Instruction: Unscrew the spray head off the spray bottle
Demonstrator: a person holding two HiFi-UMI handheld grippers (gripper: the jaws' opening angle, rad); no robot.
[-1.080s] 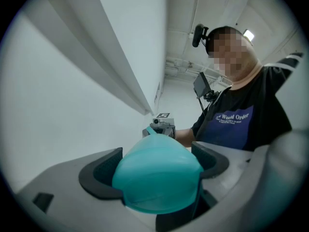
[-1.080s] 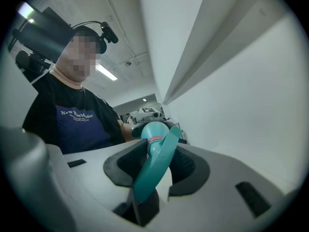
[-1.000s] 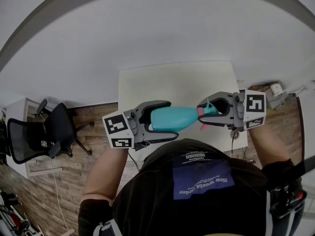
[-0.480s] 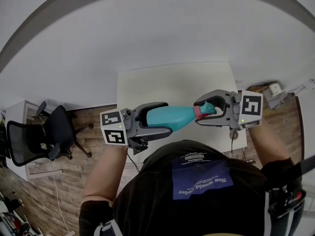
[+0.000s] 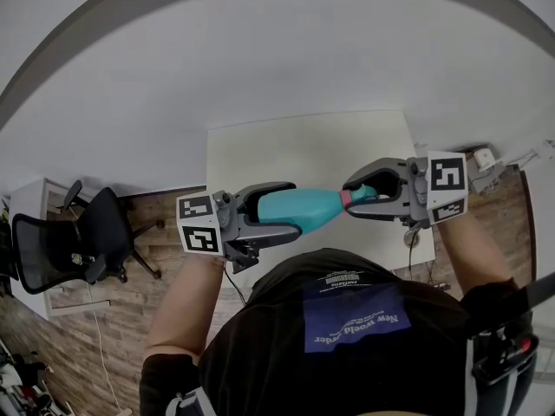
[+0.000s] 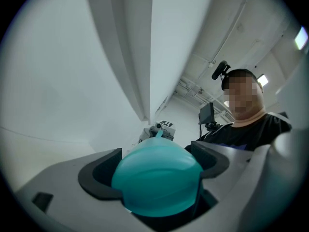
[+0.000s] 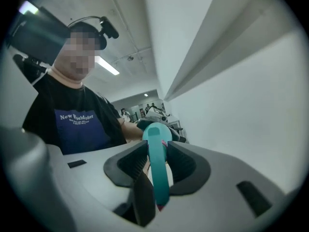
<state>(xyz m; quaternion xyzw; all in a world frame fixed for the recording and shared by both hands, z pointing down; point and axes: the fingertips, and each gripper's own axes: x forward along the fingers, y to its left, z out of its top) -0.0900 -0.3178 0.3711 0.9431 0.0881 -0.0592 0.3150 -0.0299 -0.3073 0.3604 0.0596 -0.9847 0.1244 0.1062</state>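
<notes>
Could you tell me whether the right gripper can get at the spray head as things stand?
Yes, it seems so: the right gripper has the spray head between its closing jaws, with nothing in the way, while the left gripper clamps the spray bottle by its body.

Left grey two-finger gripper: fingers point toward 3 o'clock in the head view and are clamped on the base end of the teal plastic spray bottle.

Right grey two-finger gripper: fingers point toward 9 o'clock, facing the left gripper. Its jaws are closing, with the teal-and-pink spray head between them and both pads touching it.

Left bare forearm and right bare forearm reach up from 6 o'clock.
</notes>
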